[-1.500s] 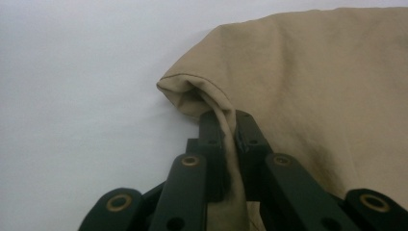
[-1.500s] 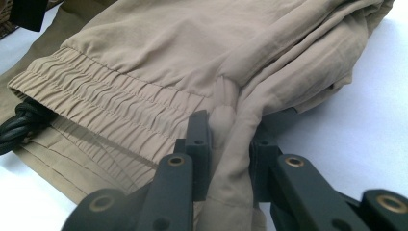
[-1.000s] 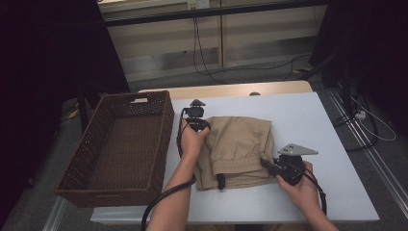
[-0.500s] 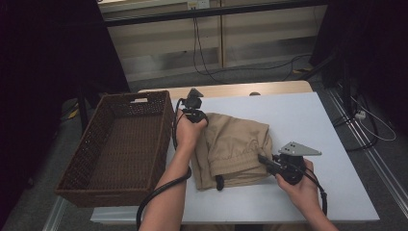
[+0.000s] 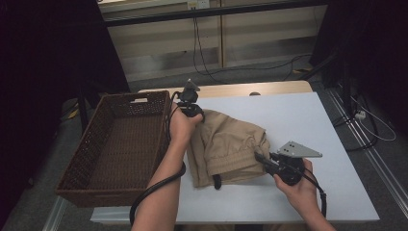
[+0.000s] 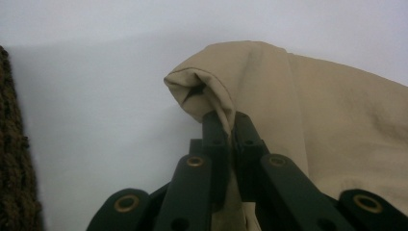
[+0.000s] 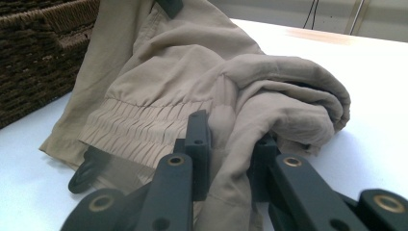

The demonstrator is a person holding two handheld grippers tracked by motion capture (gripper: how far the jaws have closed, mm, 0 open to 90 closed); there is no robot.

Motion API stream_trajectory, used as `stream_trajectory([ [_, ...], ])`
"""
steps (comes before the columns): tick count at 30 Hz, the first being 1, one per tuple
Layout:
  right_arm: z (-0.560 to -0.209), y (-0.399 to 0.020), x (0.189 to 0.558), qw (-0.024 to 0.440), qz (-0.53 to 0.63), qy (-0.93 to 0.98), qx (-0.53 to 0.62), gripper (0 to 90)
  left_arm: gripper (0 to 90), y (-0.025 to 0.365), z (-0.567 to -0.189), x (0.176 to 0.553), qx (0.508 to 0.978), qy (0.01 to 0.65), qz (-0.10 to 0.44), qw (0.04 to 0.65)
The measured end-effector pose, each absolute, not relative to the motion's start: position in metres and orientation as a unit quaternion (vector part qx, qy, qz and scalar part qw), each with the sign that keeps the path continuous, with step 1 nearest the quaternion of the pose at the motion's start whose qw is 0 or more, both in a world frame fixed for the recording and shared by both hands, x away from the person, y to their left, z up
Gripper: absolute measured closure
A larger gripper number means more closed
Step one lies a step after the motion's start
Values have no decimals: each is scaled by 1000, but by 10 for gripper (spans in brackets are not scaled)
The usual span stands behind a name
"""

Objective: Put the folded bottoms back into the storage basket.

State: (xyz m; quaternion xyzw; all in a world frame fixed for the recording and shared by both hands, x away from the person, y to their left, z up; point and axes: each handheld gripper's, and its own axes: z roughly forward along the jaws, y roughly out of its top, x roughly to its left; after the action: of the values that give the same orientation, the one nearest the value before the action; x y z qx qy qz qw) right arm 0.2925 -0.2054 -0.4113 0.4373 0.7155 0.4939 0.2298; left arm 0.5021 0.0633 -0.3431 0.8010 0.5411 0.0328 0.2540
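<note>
Both tongs are clamped on the folded tan cotton shorts with a gathered elastic waistband (image 5: 231, 149), which lie on the white tabletop (image 5: 308, 120) just right of the dark brown woven wicker basket (image 5: 120, 144). The left tongs (image 5: 191, 111) pinch a far corner of the cloth at the basket side; in the left gripper view that hem (image 6: 211, 86) is drawn up into a peak between the closed jaws. The right tongs (image 5: 262, 160) bite a thick bunch of fabric at the near right edge, beside the waistband (image 7: 144, 130), with the cloth squeezed between the jaws. The step in hand looks like lifting the garment off the tabletop to carry it to the basket, which is empty. The next move probably calls for raising both ends together, high enough to clear the basket's rim (image 5: 166, 125), then swinging left without letting the folds drop open. Compared with the earlier frame, the left hand has risen and the far corner has come up with it, while the right hand has hardly shifted.
</note>
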Motion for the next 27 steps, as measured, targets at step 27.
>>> stream_trajectory([
  [27, -389, -189, 294, 230, 524, 708, 415, 770, 871, 77, -292, 500, 814, 536, 34, 224],
])
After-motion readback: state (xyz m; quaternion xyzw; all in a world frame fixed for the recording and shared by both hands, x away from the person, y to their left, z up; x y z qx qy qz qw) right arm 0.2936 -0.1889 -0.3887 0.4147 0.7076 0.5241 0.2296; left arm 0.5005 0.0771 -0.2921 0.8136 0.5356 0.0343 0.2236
